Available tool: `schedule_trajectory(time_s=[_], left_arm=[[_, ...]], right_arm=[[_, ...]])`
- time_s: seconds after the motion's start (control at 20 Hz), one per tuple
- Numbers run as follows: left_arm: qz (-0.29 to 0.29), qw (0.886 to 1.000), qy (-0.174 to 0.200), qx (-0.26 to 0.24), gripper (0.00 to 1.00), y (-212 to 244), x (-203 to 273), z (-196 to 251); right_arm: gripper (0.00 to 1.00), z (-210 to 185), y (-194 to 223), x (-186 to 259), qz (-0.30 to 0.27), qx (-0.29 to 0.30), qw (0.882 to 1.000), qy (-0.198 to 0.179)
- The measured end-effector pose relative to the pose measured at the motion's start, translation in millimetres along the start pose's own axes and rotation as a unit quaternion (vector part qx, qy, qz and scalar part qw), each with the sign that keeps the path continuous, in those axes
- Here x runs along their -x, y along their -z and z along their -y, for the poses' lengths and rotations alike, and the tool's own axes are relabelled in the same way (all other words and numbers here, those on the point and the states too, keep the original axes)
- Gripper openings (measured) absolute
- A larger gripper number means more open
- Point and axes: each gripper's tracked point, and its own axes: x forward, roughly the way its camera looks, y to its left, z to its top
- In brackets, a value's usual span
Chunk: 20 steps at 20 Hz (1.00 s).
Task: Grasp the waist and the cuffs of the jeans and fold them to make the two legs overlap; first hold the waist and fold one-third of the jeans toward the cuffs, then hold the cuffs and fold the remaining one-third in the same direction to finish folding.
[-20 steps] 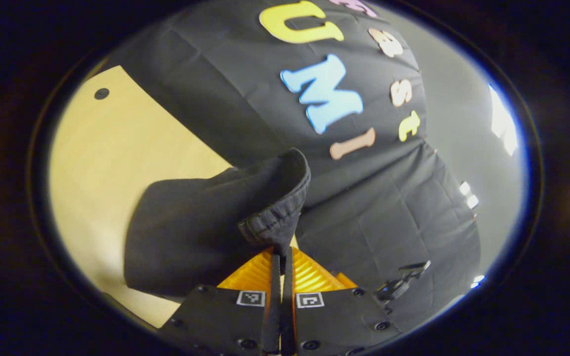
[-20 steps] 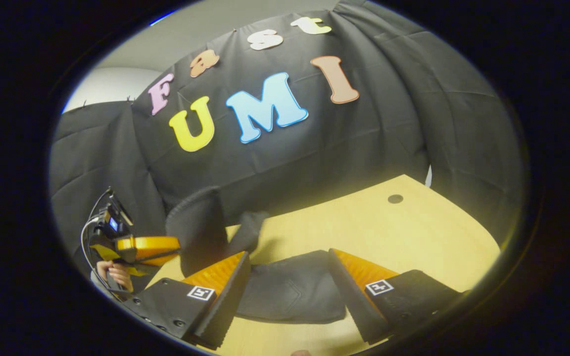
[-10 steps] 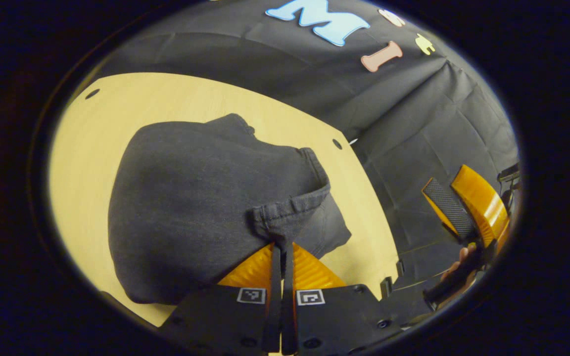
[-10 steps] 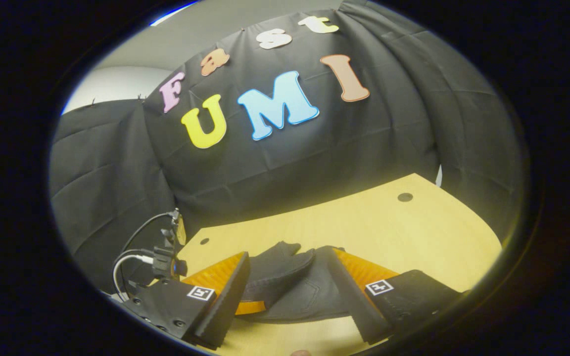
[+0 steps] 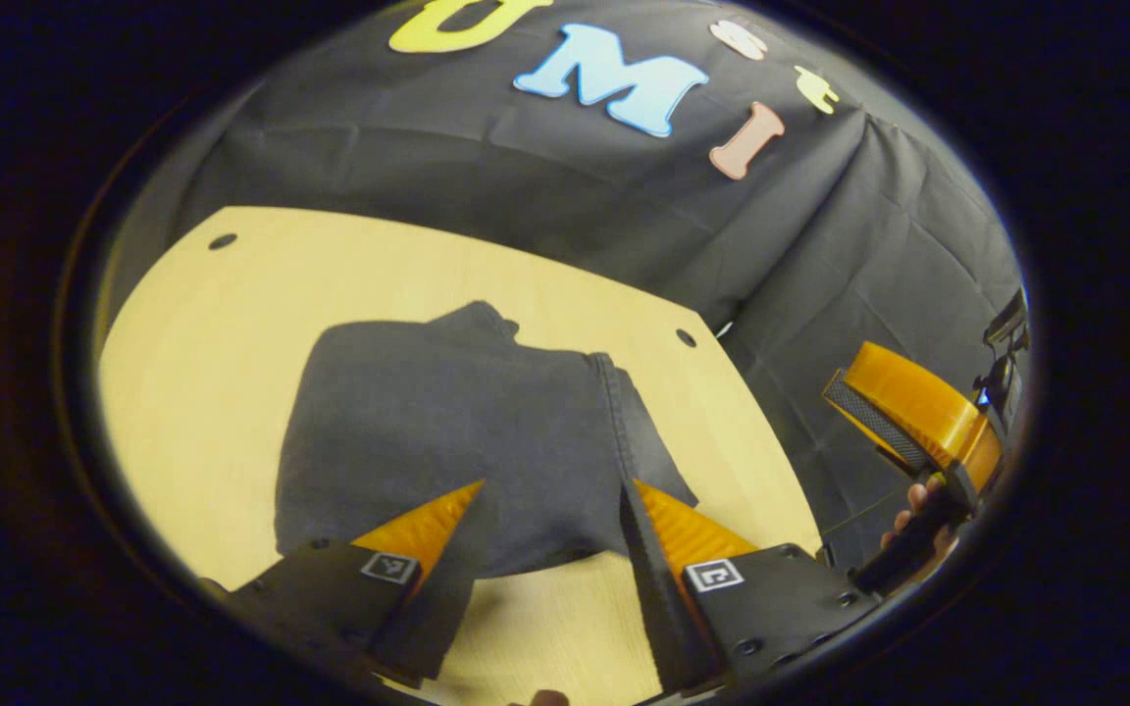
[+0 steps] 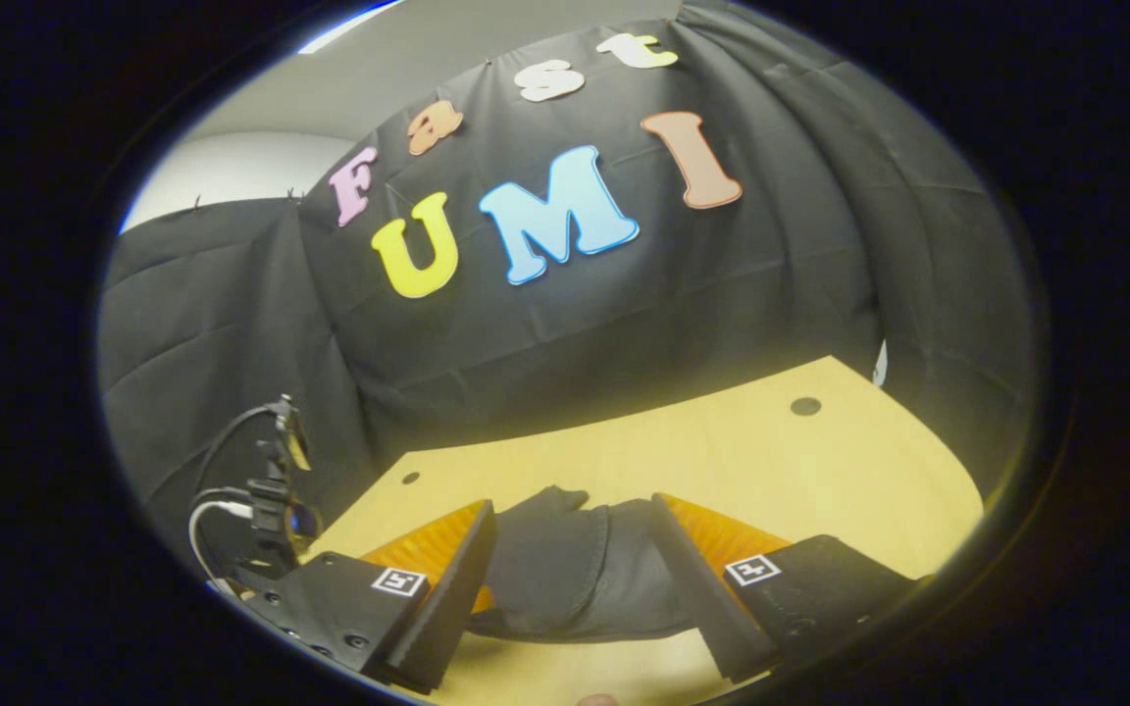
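The dark grey jeans (image 5: 457,431) lie folded in a compact stack on the pale wooden table (image 5: 231,324). My left gripper (image 5: 550,505) hovers open just above the stack's near edge, nothing between its fingers. In the right gripper view the same folded jeans (image 6: 575,579) lie flat in front of my right gripper (image 6: 575,534), which is open and holds nothing. The right gripper (image 5: 903,412) also appears off the table's right edge in the left gripper view, held by a hand (image 5: 918,510).
The booth's black cloth wall stands behind the table. Small dark holes (image 5: 223,240) mark the table's far corners. Part of the left gripper's body with cables (image 6: 266,490) hangs past the table's left edge in the right gripper view.
My left gripper carried the pinched cuff edge down over the stack, then opened and let it go. The jeans now lie flat. The right gripper stayed open.
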Motion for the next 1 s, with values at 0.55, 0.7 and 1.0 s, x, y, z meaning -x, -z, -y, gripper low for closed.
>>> schedule_trajectory(time_s=[0.55,0.7,1.0], left_arm=[[0.257,0.944,-0.164,-0.123,0.99,-131,159,-23],[0.278,0.933,-0.184,-0.137,0.96,-133,179,-31],[0.316,0.916,-0.174,-0.175,0.95,-141,198,-1]], right_arm=[[0.94,32,-51,67,0.127,0.077,0.982,0.113],[0.94,44,-60,81,0.155,0.100,0.971,0.152],[0.94,52,-64,96,0.152,0.107,0.968,0.171]])
